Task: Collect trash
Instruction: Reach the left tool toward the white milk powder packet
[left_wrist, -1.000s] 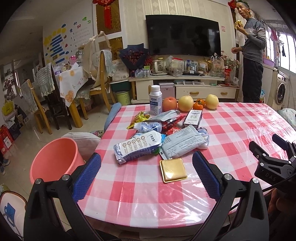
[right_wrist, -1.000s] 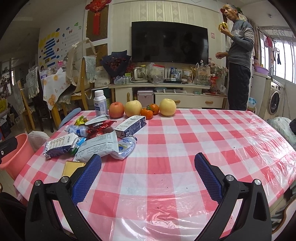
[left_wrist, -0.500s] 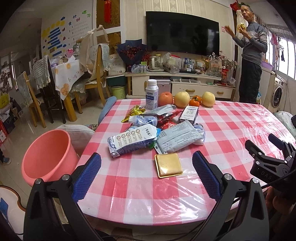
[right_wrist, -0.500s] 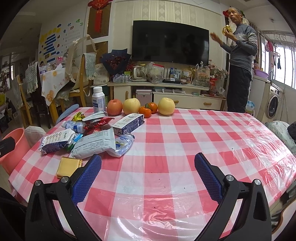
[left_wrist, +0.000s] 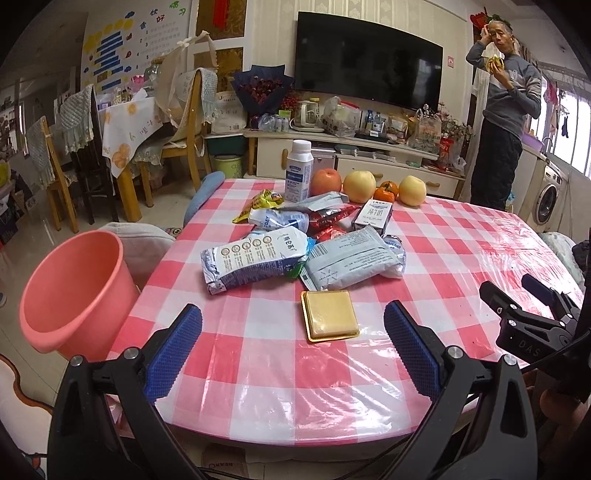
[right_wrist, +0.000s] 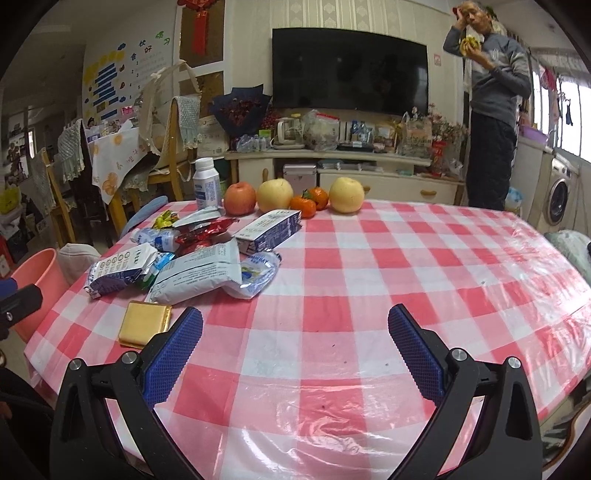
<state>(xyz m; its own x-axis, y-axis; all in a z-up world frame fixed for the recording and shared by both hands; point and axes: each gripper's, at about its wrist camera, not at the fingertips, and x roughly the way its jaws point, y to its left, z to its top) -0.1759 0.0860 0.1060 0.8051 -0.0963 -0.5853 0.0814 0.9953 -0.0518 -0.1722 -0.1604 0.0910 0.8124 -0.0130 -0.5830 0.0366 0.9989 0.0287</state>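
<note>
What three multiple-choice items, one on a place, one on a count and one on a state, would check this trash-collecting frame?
1. Where is the pink bucket?
A. on the table
B. beside the table's left edge, lower than the tabletop
C. under the television

2. How many small orange fruits lie in the fruit row?
A. two
B. four
C. none

3. What are the left tongs doing?
A. shut on the gold packet
B. shut on nothing
C. open, holding nothing

Key: 1 B, it stands off the checked table at the left. 2 A, two sit between the pale fruits. 3 C, the gold packet lies flat beyond the spread pads.
</note>
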